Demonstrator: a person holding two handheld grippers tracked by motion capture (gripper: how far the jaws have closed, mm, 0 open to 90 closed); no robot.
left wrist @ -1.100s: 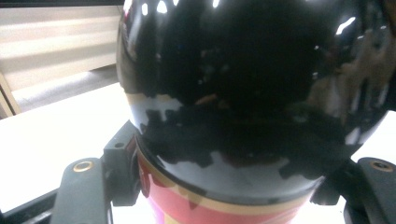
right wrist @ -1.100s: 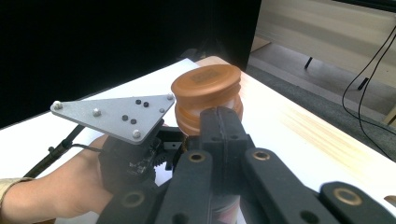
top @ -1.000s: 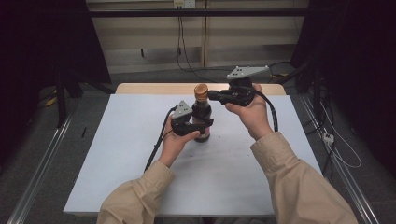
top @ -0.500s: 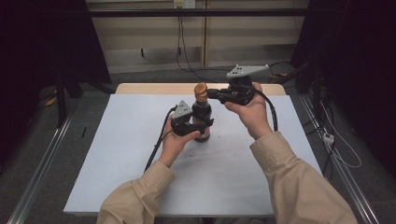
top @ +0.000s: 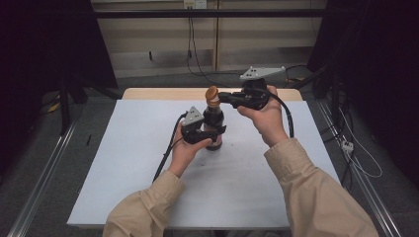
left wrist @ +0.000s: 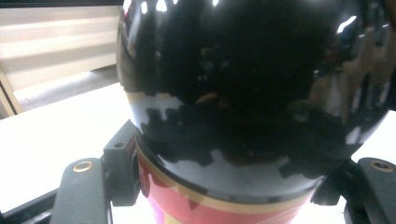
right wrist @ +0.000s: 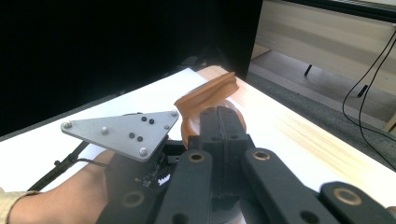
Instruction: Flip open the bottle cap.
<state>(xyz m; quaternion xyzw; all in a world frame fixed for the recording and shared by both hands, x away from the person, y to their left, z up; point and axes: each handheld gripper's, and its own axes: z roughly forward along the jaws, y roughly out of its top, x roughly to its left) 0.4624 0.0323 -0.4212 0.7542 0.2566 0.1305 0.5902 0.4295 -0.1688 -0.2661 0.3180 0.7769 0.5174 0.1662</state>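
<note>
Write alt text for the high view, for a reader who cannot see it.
A person at a white table clamps the left hand-held gripper around a dark bottle standing upright, while the right hand-held gripper is at its orange-brown cap, which sits tilted. Both beige sleeves come in from the bottom edge.

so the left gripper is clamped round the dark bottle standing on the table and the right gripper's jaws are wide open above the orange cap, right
Not quite. The left gripper does clamp the dark bottle standing on the table, but the right gripper is not wide open above the orange cap: its jaws are shut, level with the cap at its side. The right gripper view shows the two black jaws pressed together against the cap.
</note>
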